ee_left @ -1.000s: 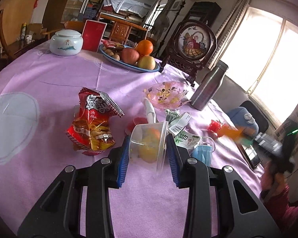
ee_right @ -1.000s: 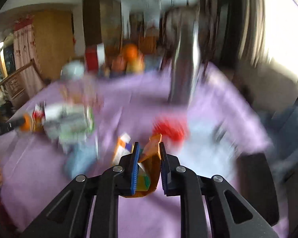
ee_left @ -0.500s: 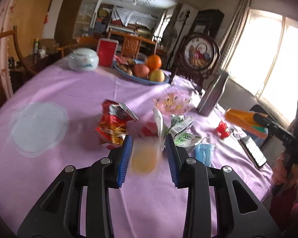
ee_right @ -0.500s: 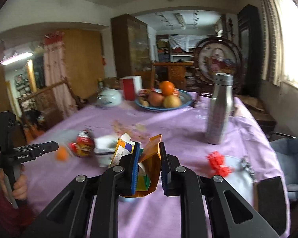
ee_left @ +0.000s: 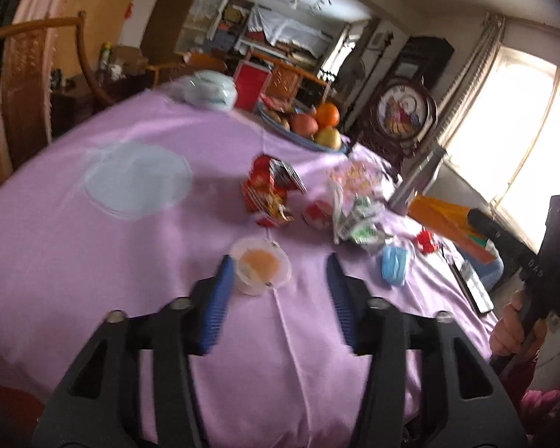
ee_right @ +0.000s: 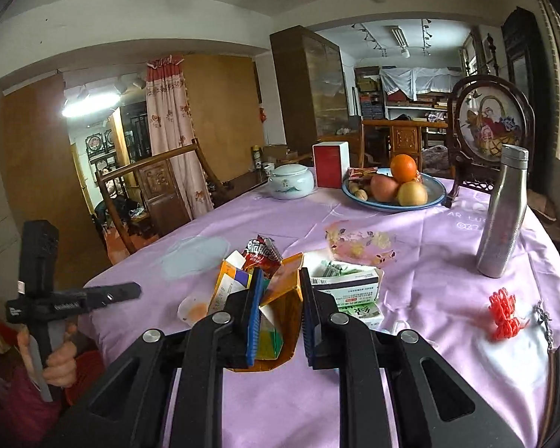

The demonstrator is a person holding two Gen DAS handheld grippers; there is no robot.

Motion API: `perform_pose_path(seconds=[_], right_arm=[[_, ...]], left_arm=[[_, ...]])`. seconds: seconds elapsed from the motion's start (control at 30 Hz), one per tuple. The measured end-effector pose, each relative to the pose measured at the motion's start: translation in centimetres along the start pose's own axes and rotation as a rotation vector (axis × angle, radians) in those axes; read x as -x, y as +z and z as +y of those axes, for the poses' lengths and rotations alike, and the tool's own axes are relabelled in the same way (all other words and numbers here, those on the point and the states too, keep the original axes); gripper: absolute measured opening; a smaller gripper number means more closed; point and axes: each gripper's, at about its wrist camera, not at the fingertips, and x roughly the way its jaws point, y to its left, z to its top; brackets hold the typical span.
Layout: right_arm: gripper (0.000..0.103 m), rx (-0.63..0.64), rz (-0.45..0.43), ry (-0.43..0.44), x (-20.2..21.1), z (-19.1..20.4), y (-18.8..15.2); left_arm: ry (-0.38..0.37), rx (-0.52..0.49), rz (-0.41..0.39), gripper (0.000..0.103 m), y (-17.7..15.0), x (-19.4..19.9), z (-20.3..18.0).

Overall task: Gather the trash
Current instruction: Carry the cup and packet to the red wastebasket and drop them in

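Meanwhile, a clear plastic cup (ee_left: 260, 270) with orange residue has been let go onto the purple tablecloth (ee_left: 93, 261) while an orange carton (ee_right: 280, 298) is carried.

The left gripper (ee_left: 278, 291) jaws have just been opening and stand wide, the cup lying off the pads, tipped, its mouth turned up toward the camera. The right gripper (ee_right: 280, 313) is clamped narrowly on the flattened carton, long axis running forward and upward. A disposal spot is judged to be needed next; none is visible.
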Motion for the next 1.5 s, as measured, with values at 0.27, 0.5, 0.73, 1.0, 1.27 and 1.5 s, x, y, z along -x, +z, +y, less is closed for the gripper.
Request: perform_pose_path(seconds=[0.27, 0.5, 0.73, 1.0, 1.27, 1.5], right_arm=[[0.019, -0.037, 0.022, -0.003, -0.7, -1.5, -0.3], [0.019, -0.071, 0.052, 0.023, -1.8, -2.5, -0.7], [0.019, -0.065, 0.056, 0.095, -2.3, -1.1, -0.4], [0.019, 0.015, 0.088, 0.25, -3.5, 5.0, -0.3], [0.019, 0.11, 0.159, 0.421, -5.5, 13.6, -0.2], [0.019, 0.203, 0.25, 0.535, -7.2, 21.3, -1.3]], left_arm=[[0.154, -0.083, 0.114, 0.082, -0.2, -7.2, -2.3], [0.189, 0.059, 0.167, 0.054, 0.7, -8.7, 0.7], [0.215, 0.108, 0.01, 0.054, 1.4, -0.5, 2.4], [0.418, 0.254, -0.128, 0.054, -2.9, 12.1, 8.5], [0.578, 0.463, -0.097, 0.054, -11.3, 19.7, 16.0], [0.657, 0.565, -0.048, 0.087, -16.0, 20.9, 20.2]])
